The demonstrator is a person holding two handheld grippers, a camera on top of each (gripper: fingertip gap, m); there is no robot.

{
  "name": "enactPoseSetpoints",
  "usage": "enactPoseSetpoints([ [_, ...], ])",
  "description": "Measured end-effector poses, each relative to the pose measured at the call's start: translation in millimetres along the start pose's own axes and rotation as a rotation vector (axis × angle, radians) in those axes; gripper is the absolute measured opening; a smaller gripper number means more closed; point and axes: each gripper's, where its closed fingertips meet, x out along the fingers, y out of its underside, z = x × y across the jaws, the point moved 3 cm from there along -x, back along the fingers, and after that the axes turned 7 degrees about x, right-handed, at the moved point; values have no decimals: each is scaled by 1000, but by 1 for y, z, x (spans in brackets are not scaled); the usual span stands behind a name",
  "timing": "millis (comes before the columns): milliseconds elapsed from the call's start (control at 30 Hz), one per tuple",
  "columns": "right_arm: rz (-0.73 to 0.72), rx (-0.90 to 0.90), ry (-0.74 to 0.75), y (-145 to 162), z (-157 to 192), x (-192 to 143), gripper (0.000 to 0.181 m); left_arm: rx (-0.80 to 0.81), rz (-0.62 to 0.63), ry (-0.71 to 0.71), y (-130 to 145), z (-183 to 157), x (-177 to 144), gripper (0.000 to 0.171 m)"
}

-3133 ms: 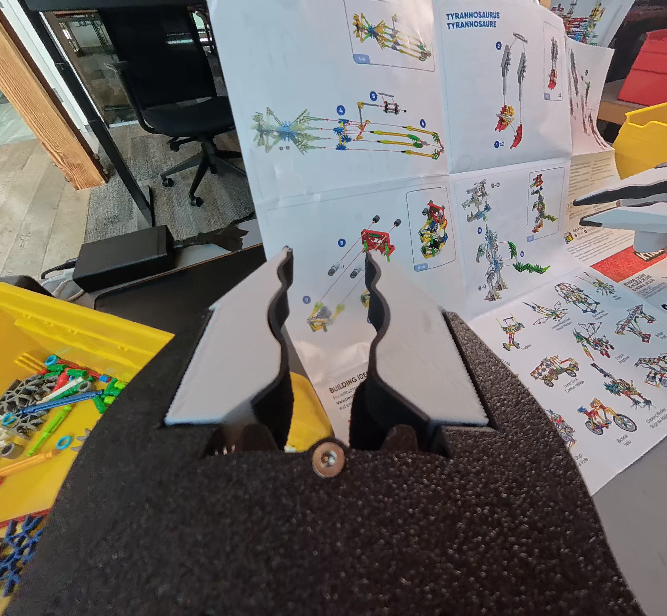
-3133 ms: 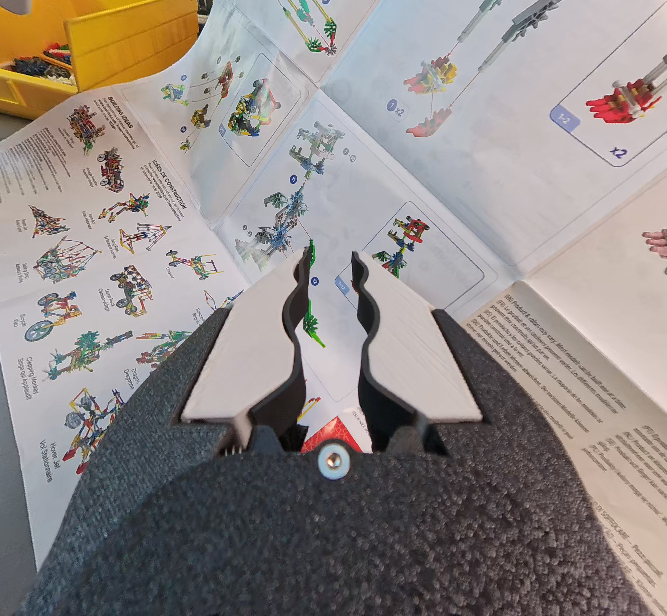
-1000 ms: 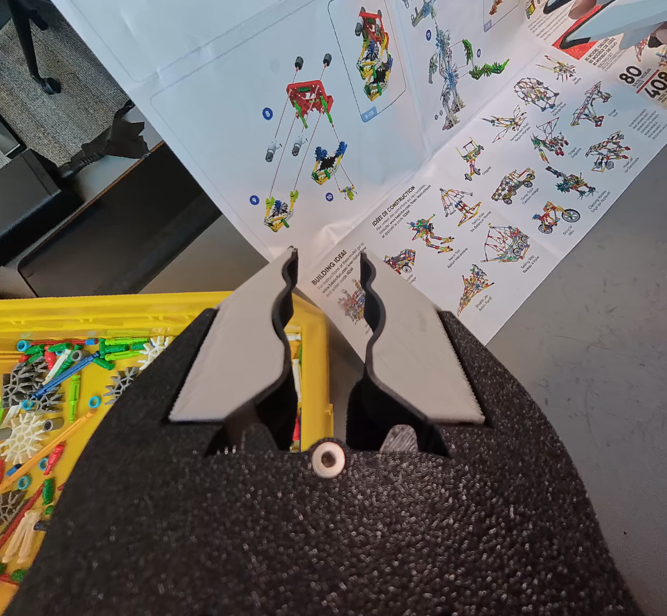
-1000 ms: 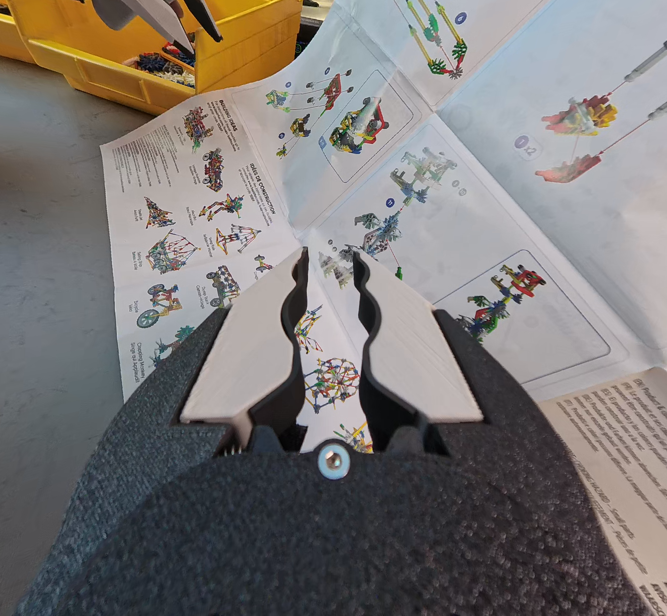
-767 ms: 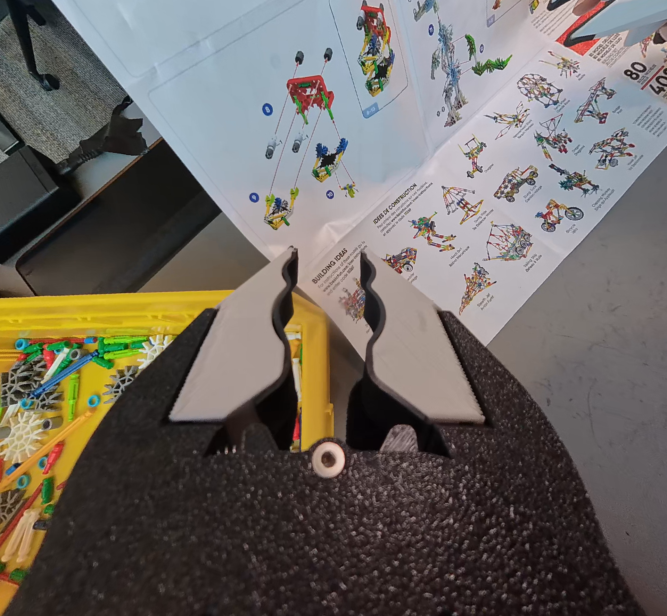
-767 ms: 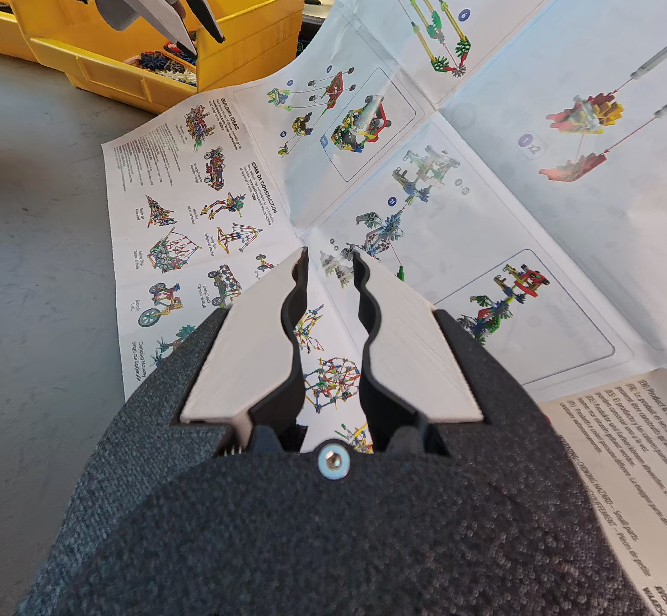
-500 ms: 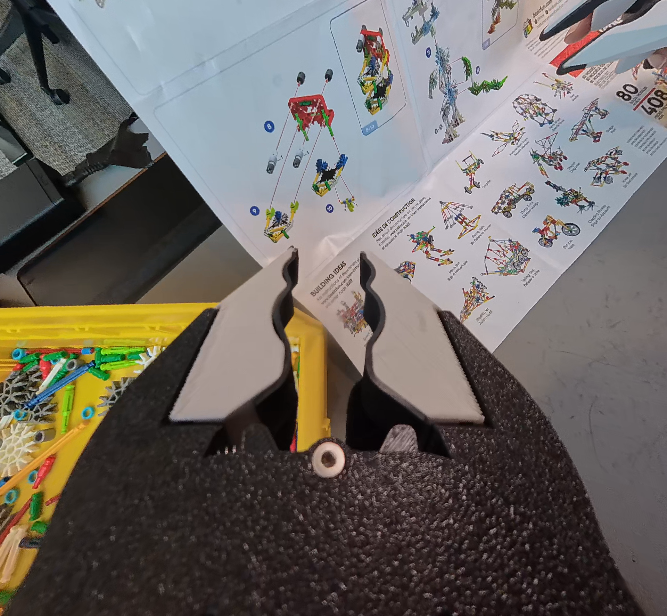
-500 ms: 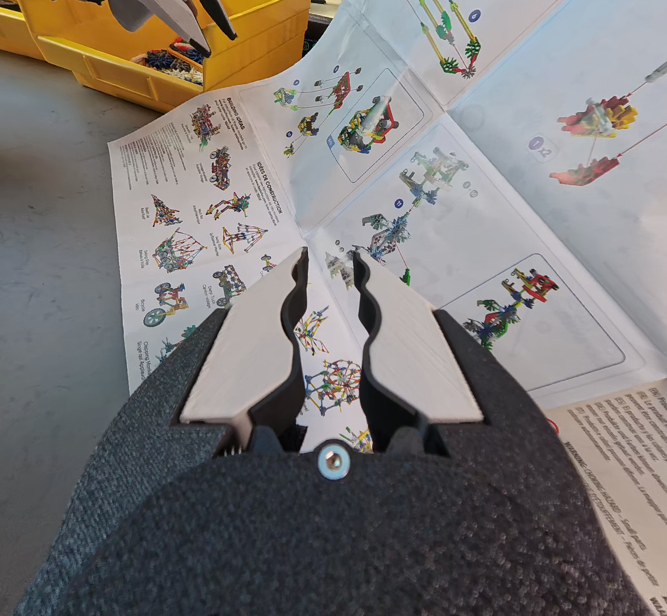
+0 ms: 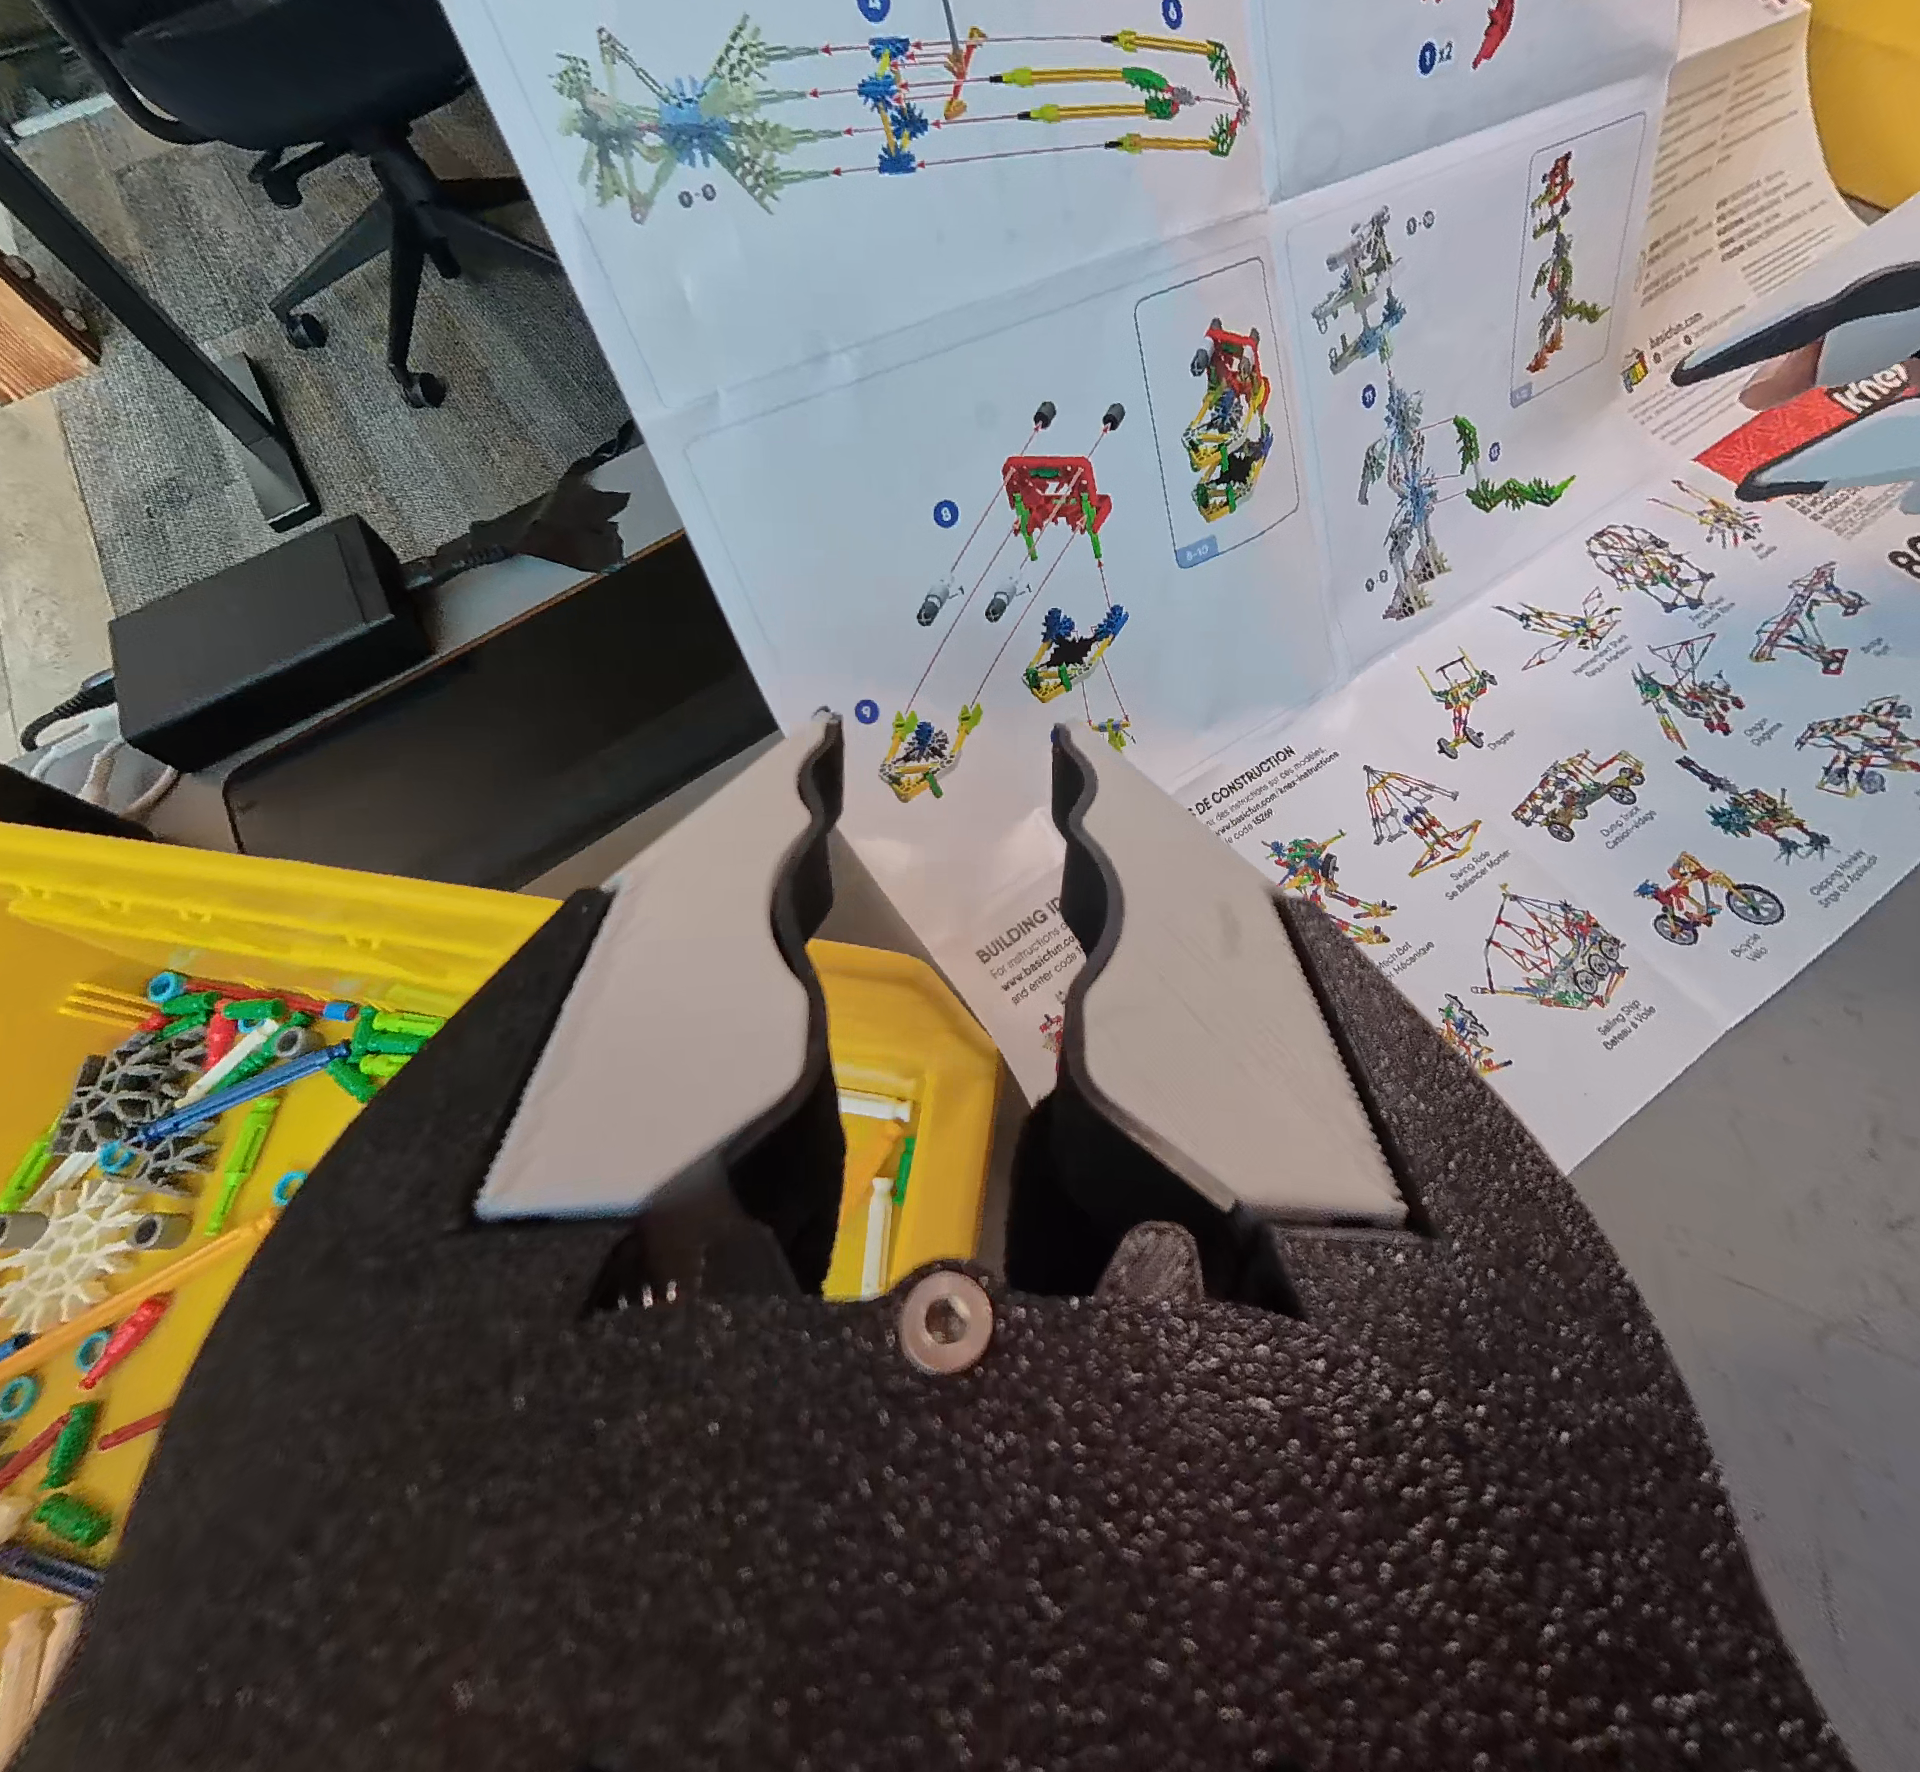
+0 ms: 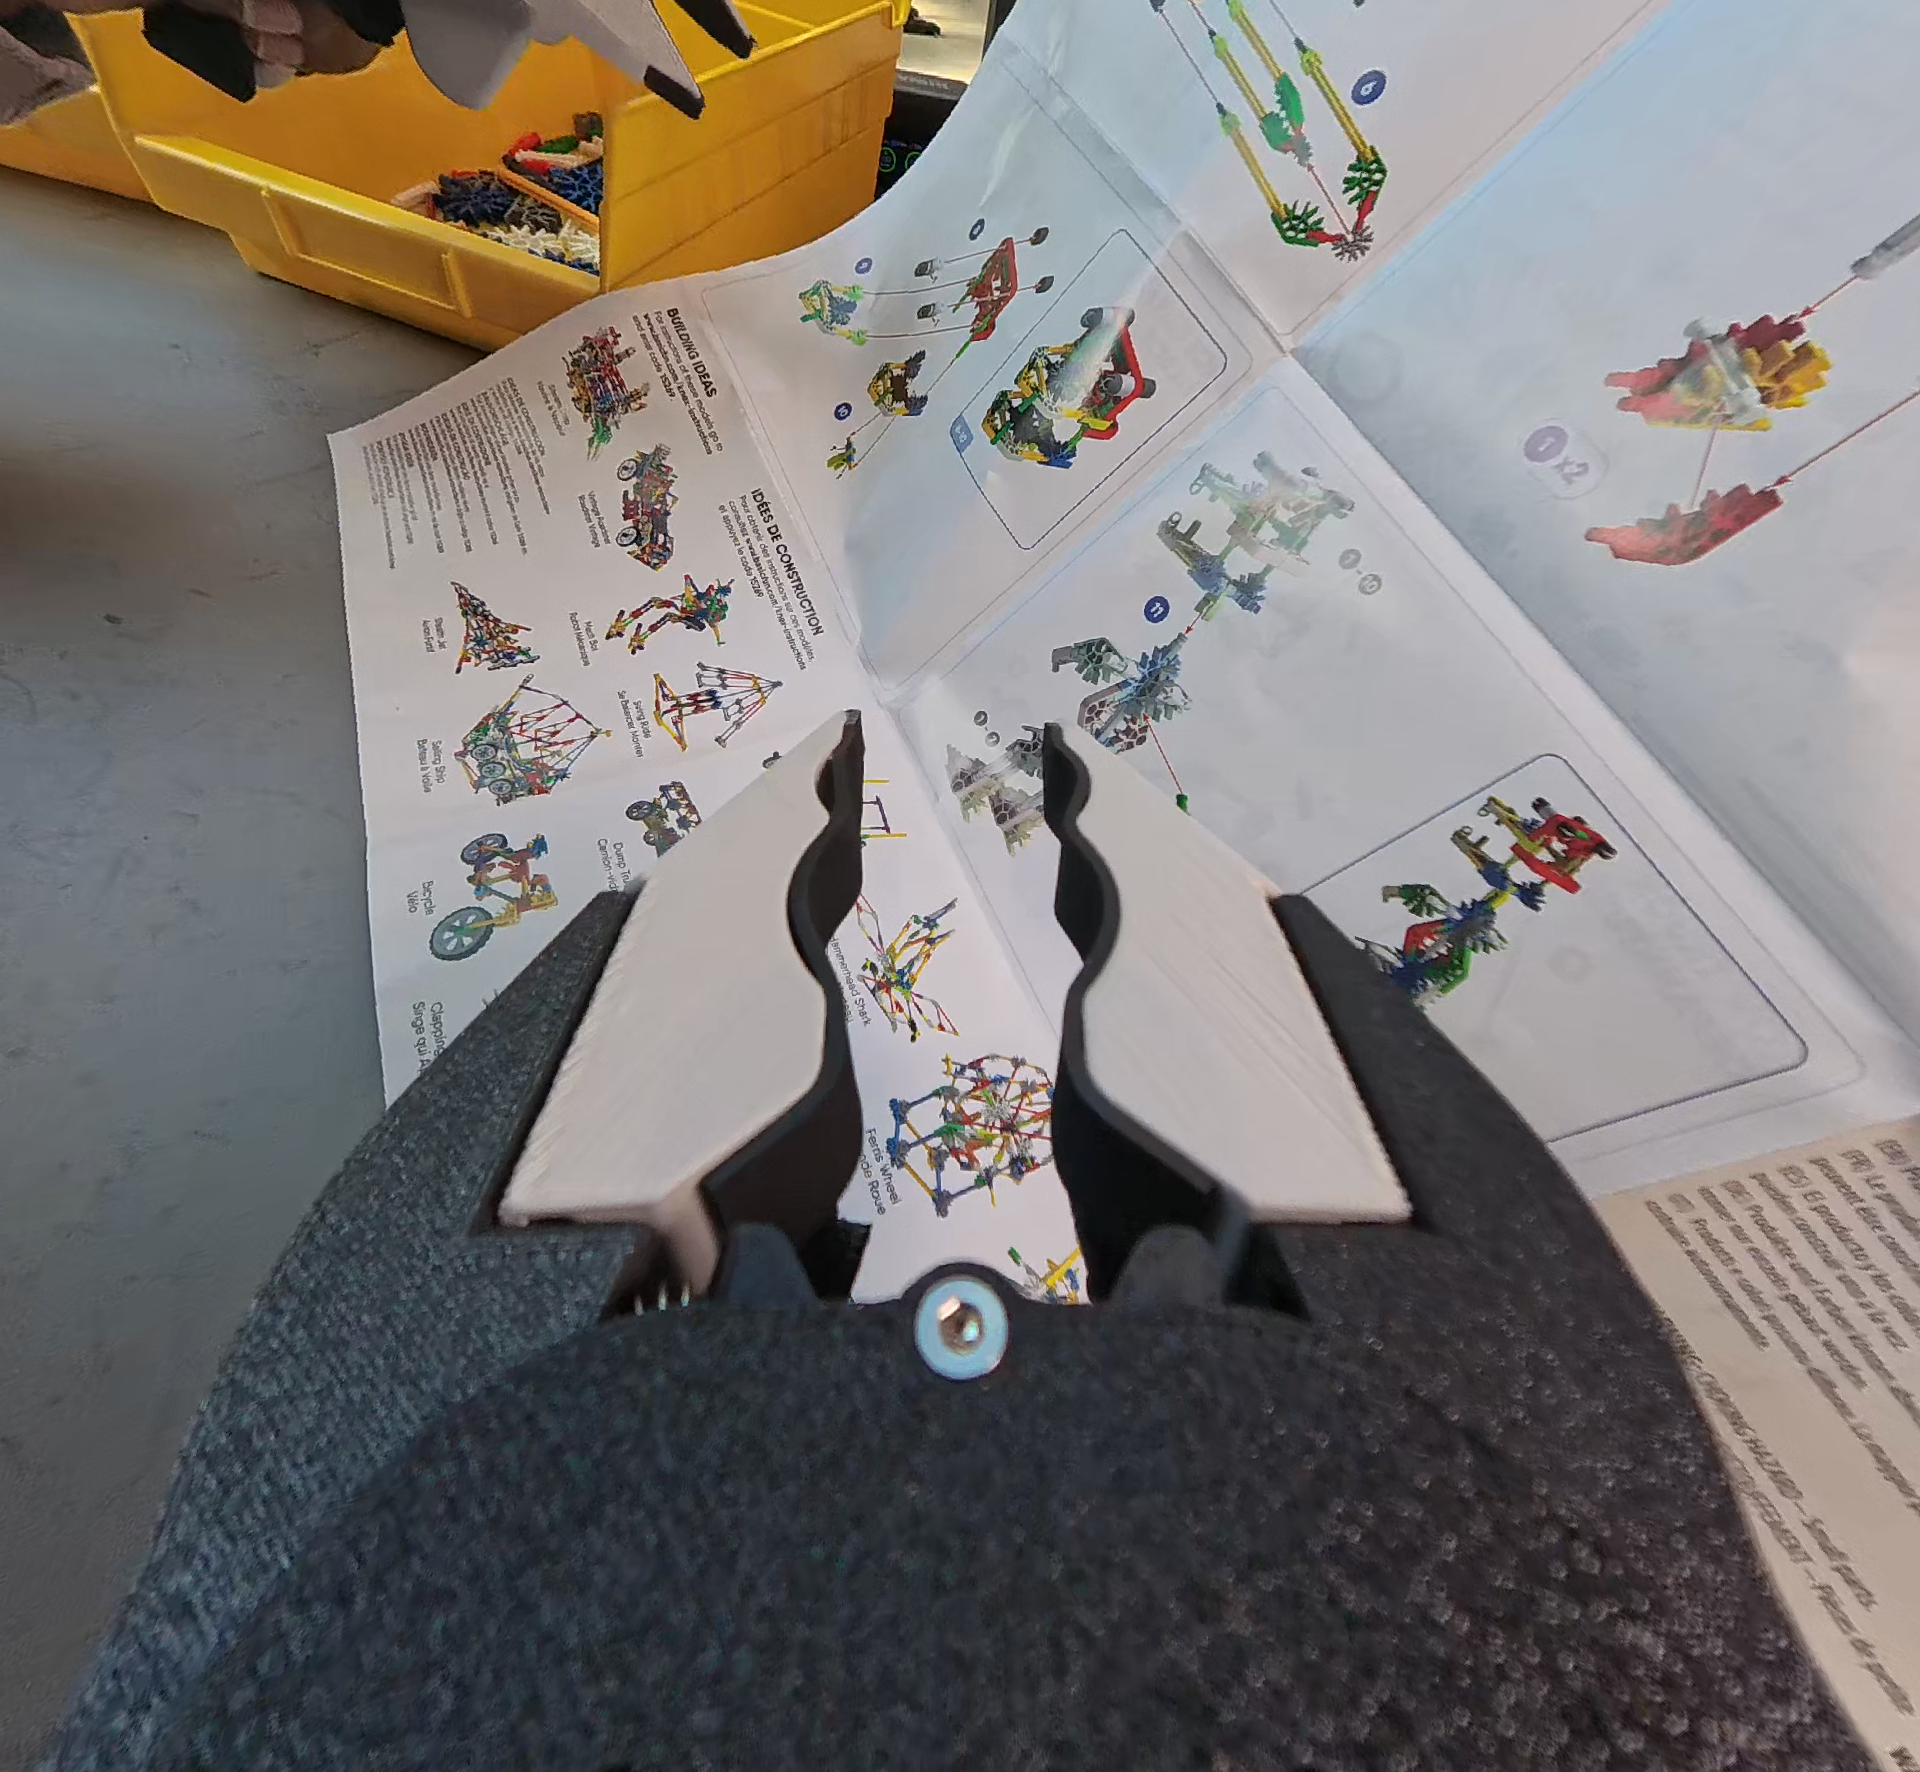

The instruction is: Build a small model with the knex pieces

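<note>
Left tool (image 9: 940, 735): its two grey fingers stand apart with nothing between them. It hangs above the right end of a yellow parts bin (image 9: 312, 901), with its tips over the lower left corner of a large folded instruction sheet (image 9: 1039, 320). The bin holds a loose mix of small construction-toy rods and connectors (image 9: 156, 1099) in green, blue, red, white and grey.

Right tool (image 10: 951, 730): fingers likewise apart and empty. It is held over the near part of the same sheet (image 10: 1143, 475), above the fold where the flat panel meets the rising panels.

The sheet lies partly flat on the grey tabletop (image 10: 156, 683); its far portion curves upward. The bin (image 10: 416, 195) sits on the tabletop at the sheet's left edge, just beside it.

Beyond the tabletop on the left, a black office chair (image 9: 312, 60) stands on the floor, and a black box-shaped unit (image 9: 260, 621) rests nearer.
</note>
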Motion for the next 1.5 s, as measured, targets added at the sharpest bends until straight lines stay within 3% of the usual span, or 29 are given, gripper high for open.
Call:
enactPoseSetpoints([
  [367,13,-4,-19,4,4,3,33,-41,-52,-38,-4,9,-4,40],
  [1500,38,-10,-35,10,7,7,33,-28,-39,-47,2,12,-1,40],
])
